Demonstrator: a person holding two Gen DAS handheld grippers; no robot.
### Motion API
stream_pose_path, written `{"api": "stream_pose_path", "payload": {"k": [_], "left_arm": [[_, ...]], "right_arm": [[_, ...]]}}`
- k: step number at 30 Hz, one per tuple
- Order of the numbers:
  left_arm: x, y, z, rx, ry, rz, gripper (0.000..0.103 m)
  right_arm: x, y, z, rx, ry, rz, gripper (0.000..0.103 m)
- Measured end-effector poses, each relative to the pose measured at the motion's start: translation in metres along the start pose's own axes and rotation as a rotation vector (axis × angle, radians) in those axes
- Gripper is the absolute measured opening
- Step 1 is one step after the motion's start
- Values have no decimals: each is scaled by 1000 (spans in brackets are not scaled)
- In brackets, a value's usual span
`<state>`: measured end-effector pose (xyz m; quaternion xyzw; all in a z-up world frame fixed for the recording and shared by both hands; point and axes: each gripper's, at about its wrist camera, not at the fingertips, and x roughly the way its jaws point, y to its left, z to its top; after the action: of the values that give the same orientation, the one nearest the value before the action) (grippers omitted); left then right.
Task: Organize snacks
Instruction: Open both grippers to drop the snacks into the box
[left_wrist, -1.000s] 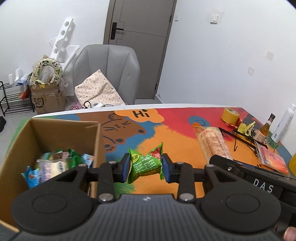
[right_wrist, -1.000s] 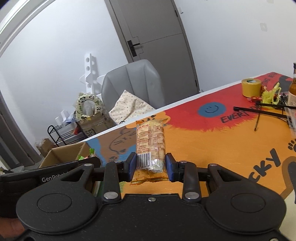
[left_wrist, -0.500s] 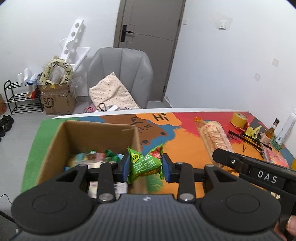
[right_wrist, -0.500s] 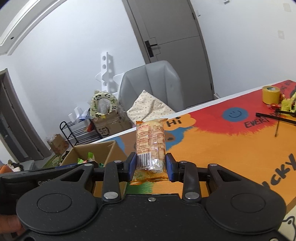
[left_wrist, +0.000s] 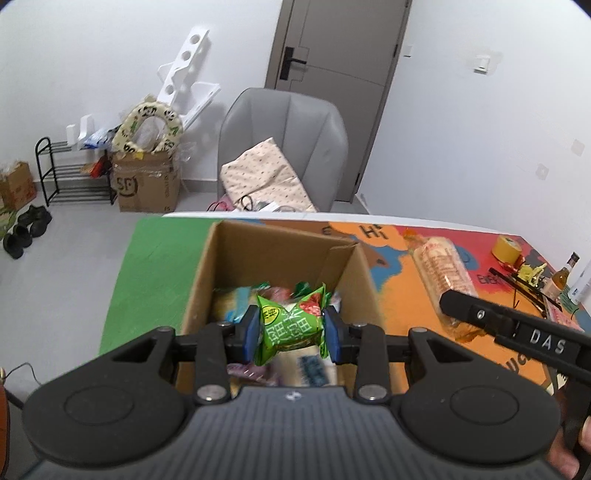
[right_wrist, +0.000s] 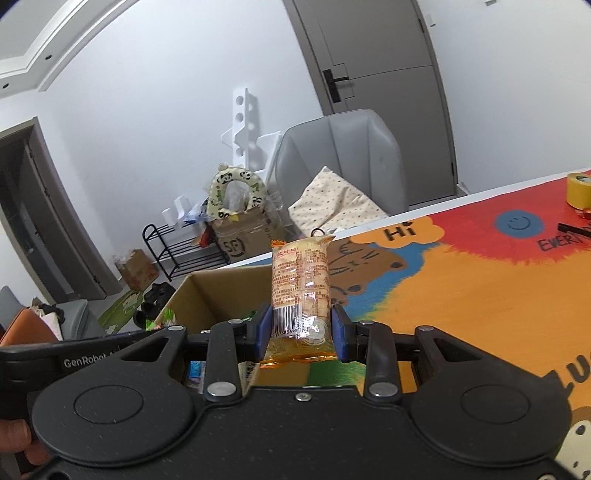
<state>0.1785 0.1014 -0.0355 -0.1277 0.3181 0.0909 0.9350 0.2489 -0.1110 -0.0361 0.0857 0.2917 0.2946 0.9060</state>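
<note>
Left gripper (left_wrist: 290, 329) pinching green snack pack (left_wrist: 290, 325) over cardboard box (left_wrist: 273, 254), right gripper (right_wrist: 300, 328) squeezing orange cracker pack (right_wrist: 300, 288) upright beside it.

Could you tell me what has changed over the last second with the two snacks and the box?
The left gripper carried the green snack from above the mat to over the cardboard box. The right gripper brought the orange packet leftward toward it. Both stay clamped; nothing released.
</note>
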Motion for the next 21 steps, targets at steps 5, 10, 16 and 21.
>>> {"api": "stream_pose_path", "payload": {"k": [5,10,16,21], "left_arm": [[-2,13,-8,-14,18,-10,36],[-5,19,-12,0,15,-12,44],[-10,23,-14,-4,0,-13,64],[-15,27,-17,-17,-10,-13,77]], "right_arm": [[6,16,-3,-12,11,5,32],[10,27,-5,-17,15,4,32],[10,29,-9,13,31,25,42],[0,18,-7,39,13,16,47]]}}
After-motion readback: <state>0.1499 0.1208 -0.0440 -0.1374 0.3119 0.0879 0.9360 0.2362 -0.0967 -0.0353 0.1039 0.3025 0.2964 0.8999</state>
